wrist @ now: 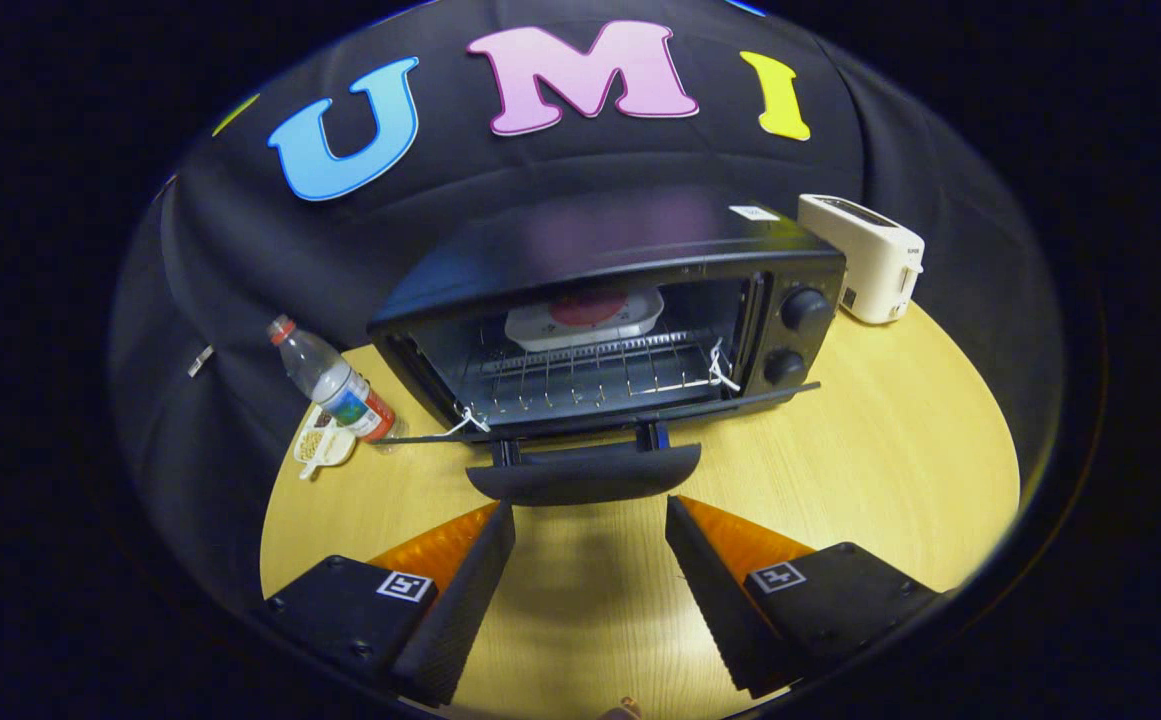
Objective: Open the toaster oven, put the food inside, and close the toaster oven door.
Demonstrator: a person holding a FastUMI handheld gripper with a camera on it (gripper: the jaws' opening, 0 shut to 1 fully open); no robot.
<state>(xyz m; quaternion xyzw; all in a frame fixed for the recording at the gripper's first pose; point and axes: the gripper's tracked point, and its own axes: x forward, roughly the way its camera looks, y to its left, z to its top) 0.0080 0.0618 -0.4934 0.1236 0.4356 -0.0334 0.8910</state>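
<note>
Gripper (590,510) before the open oven (610,320), fingers apart and holding nothing.

Left to right on the wooden table (890,470): a small packet (323,445) lies touching a tilted bottle (332,382); beside them stands the oven, its door (600,420) folded down flat, the handle (583,475) just ahead of the fingertips. Inside, a white tray of food (585,315) rests at the back of the wire rack (590,375). Two knobs (795,338) sit on the oven's right panel. A white toaster (865,255) stands just beyond its right corner.
</note>
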